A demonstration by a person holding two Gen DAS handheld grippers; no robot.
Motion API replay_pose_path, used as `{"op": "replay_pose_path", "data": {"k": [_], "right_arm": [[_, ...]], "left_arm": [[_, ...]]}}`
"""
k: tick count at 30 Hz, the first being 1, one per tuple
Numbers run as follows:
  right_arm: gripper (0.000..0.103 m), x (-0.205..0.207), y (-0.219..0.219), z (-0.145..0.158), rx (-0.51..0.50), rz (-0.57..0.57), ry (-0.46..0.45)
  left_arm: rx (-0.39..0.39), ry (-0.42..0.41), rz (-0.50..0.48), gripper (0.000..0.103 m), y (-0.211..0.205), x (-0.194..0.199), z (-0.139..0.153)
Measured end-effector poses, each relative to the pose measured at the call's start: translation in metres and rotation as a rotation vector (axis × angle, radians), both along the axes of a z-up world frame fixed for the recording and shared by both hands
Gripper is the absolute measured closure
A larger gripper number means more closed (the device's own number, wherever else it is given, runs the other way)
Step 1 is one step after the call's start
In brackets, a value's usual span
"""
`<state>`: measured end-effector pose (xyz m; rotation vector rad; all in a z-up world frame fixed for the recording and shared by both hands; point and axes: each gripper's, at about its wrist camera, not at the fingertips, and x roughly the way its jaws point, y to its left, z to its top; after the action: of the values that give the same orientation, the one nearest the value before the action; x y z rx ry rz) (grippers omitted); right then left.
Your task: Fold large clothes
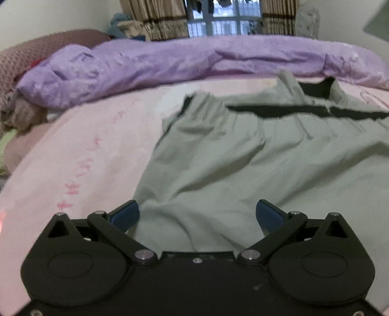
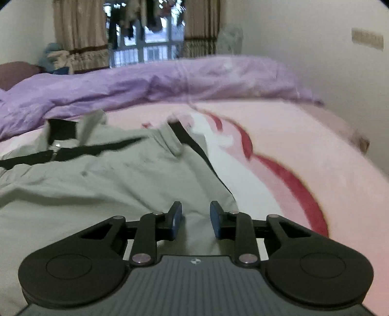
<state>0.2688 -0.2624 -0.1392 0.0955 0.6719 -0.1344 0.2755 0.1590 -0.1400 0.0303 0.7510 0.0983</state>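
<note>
Left gripper (image 1: 197, 214) spread wide over near hem of grey jacket (image 1: 243, 158); right gripper (image 2: 195, 218) narrowed, jaws apart, fabric between, not pinched. Spread mid-bed on pink sheet (image 1: 85, 158); bare sheet flanking both sides. Purple quilt (image 1: 170, 65) heaped along far edge.

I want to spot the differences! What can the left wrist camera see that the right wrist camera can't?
Only the left wrist view shows the wide-open left gripper, a brown knit blanket and pink marks on the sheet. Only the right wrist view shows the narrower right gripper, a red swirl on the sheet and a wall plate. Both show the grey jacket, purple quilt, curtains and window.
</note>
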Motion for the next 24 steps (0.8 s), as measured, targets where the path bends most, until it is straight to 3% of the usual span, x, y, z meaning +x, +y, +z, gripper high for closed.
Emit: {"op": "replay_pose_path", "data": {"k": [3,7,12,16,20,24], "right_arm": [[0.065,0.004,-0.003,-0.016,0.010,-0.002,-0.017],[0.064,-0.010,0.018,0.013,0.012,0.013,-0.035],[0.064,-0.044,0.066,0.040,0.162,0.185,-0.103],[0.063,-0.054,0.110,0.030,0.250,0.310,-0.047],[0.063,-0.053,0.145,0.009,0.184,0.356,0.030],[0.054,-0.050,0.148,0.005,0.162,0.342,0.050]], "left_arm": [[-0.028,0.007,0.031,0.000,0.001,0.002,0.002],[0.023,-0.013,0.023,0.000,-0.019,-0.015,0.027],[-0.095,-0.076,-0.091,0.000,-0.055,-0.053,0.057],[-0.083,-0.053,-0.140,0.000,-0.084,-0.061,0.047],[-0.145,0.032,-0.150,0.000,-0.088,-0.052,0.022],[-0.205,0.047,-0.113,0.000,-0.075,-0.050,0.011]]}}
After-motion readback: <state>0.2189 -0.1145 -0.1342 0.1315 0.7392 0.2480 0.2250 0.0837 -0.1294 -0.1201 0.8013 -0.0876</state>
